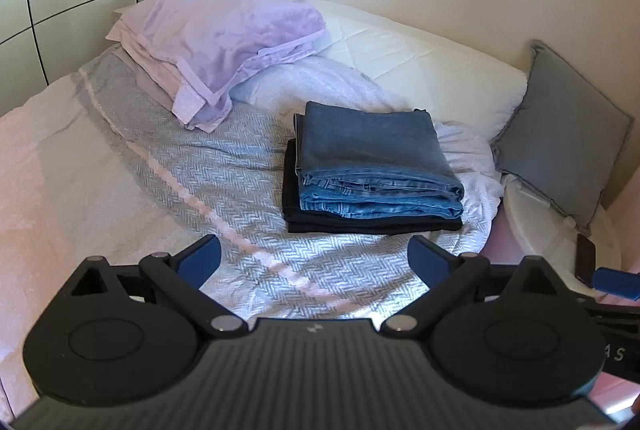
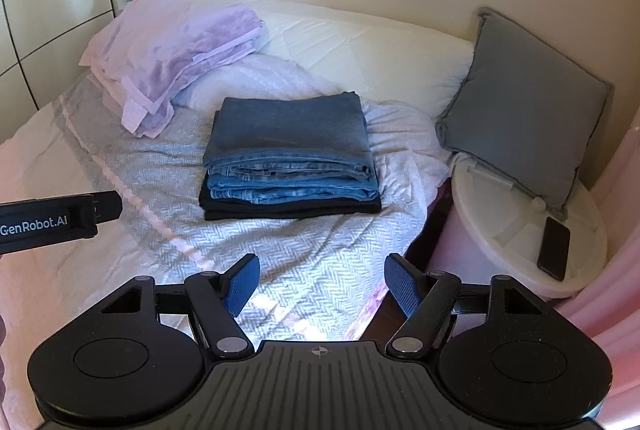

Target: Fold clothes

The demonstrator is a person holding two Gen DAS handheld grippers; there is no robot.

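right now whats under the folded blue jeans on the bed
A folded black garment lies under the folded blue jeans, its edges showing at the front and left. Under both is the herringbone bedspread. Most of the black piece is covered.

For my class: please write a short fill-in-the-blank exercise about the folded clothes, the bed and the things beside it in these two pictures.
1. The folded blue jeans lie on top of a folded ____ garment.
2. The grey cushion leans against the ____.
3. On the round white table beside the bed lies a dark ____.
4. Both the left claw and the right claw are ____ and hold nothing.

Missing words: black; wall; phone; open
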